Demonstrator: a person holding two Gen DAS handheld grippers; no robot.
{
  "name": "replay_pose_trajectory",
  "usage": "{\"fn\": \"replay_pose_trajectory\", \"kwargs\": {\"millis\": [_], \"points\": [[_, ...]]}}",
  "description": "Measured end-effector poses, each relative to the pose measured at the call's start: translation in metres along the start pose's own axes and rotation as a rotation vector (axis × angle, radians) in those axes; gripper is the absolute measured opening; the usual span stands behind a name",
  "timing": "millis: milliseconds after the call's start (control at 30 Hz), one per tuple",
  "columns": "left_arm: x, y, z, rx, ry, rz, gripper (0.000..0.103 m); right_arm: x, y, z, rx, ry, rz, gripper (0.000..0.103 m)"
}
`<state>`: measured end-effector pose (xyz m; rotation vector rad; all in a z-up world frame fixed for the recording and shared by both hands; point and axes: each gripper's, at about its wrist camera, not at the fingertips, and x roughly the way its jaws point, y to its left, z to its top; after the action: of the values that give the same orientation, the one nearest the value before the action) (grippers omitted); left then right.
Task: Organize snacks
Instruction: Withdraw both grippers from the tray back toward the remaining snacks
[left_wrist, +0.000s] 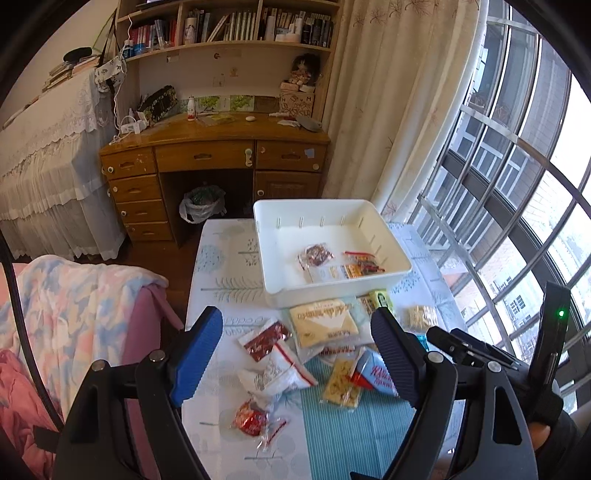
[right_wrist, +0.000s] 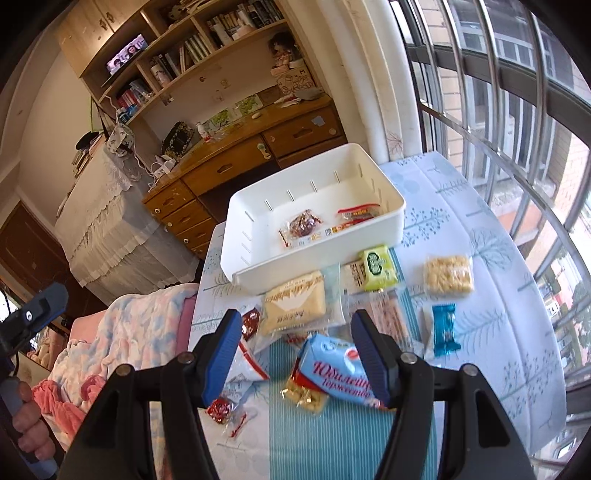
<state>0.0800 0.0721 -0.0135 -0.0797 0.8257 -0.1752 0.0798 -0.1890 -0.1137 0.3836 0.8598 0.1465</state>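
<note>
Both tongs hover over the desk (right_wrist: 461, 206) with jaws apart and nothing between the pads. The left tongs (left_wrist: 295, 354) hang above a scatter of packets: a white pouch (left_wrist: 280, 373) with a red stripe, a dark red sachet (left_wrist: 264, 339) and a red foil sweet (left_wrist: 249, 419) in clear wrap. The right tongs (right_wrist: 295, 356) sit over a blue biscuit pack (right_wrist: 336, 369) that lies partly on a clear bag of crackers (right_wrist: 304, 395).

The white bin (right_wrist: 251, 236) stands at the far side of the desk and holds three snacks, among them a brown wrapped piece (right_wrist: 303, 223) and a red-striped bag (right_wrist: 358, 213). Just before the bin lie a cream packet (right_wrist: 295, 306), a green packet (right_wrist: 376, 267), a puffed-grain bar (right_wrist: 448, 275) and a teal candy (right_wrist: 445, 328).
</note>
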Motion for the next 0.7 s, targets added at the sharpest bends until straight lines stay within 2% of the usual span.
{"fn": "replay_pose_trajectory", "kwargs": {"millis": [67,167,467,700], "points": [[-0.002,0.003,-0.011,0.008,0.018,-0.007,0.082,-0.004,-0.003,-0.009,0.022,0.004,-0.007,0.065],[-0.002,0.004,-0.025,0.024,0.047,-0.018,0.082,-0.010,-0.009,-0.021,0.057,0.005,-0.015,0.078],[0.014,0.005,-0.059,0.067,0.164,-0.020,0.082,-0.014,-0.029,-0.049,0.126,0.040,-0.047,0.079],[0.045,0.012,-0.079,0.085,0.303,0.012,0.082,-0.002,-0.045,-0.064,0.135,0.075,-0.075,0.079]]}}
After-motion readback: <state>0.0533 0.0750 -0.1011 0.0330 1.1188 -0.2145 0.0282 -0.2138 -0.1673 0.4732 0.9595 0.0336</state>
